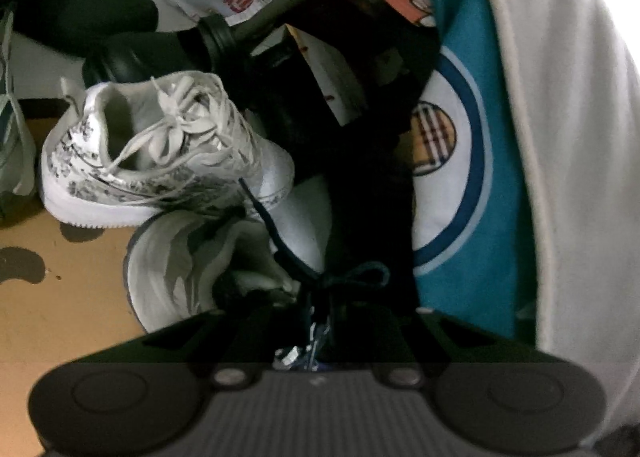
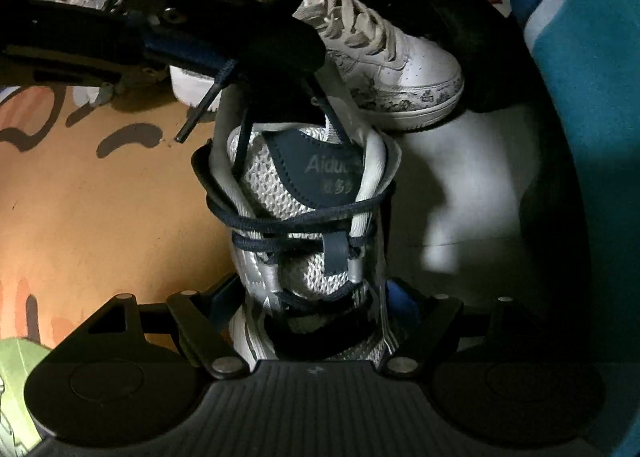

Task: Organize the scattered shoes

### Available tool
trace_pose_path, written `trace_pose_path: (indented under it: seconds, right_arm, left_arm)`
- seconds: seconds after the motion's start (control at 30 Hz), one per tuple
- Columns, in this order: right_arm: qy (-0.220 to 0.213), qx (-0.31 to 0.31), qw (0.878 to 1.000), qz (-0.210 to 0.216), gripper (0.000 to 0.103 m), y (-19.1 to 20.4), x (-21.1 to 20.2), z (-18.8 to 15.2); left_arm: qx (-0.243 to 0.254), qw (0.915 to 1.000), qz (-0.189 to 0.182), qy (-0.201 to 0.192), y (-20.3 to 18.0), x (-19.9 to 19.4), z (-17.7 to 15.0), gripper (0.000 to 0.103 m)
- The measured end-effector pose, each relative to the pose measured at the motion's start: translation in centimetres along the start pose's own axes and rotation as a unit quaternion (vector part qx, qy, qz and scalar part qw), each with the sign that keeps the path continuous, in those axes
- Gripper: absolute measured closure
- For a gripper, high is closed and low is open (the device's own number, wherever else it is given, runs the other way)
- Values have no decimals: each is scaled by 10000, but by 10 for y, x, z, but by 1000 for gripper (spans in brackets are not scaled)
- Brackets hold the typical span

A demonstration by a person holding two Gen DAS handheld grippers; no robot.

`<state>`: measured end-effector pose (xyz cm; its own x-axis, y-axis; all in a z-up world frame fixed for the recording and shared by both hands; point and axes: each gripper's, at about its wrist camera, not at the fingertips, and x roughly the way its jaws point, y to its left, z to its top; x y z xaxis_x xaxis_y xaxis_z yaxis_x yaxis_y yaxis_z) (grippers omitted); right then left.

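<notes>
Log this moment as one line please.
left gripper: shut on navy lace | right gripper: shut on mesh sneaker | white patterned sneaker: behind, untouched

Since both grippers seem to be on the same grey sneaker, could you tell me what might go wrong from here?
1. The left gripper pinches the navy lace, not the shoe body; pulling could loosen the lacing or let it slip out.
2. The right gripper straddles the mesh sneaker near its toe, so the shoe may swing.
3. The white patterned sneaker sits just behind and could get knocked.
</notes>
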<state>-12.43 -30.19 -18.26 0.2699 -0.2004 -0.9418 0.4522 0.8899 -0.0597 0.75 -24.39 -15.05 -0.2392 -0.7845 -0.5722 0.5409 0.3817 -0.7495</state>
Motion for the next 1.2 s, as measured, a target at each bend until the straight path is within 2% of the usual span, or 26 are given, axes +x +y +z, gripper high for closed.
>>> trace_pose_path:
  seconds: [0.2,0.43,0.7,0.97,1.2]
  right_arm:
    - [-40,41,10000,-58,21,-3,6,6]
    - [-112,103,9998,-159,21,-6,16,20]
    - [-89,-2,9999,-140,23,-4,14,17]
    - [19,148,9998,106,24,-9,9,16]
    - [39,321,9995,44,24,-6,5,15]
  left_arm:
    - [-23,10000,87,-15,0,5,4,95]
    - [-129,9996,102,-234,4,5,14,95]
    - [-12,9999,45,-140,0,12,15,95]
    - [236,9997,-10,74,-15,22,9,95]
    - [238,9997,61,27,-22,21,4,95]
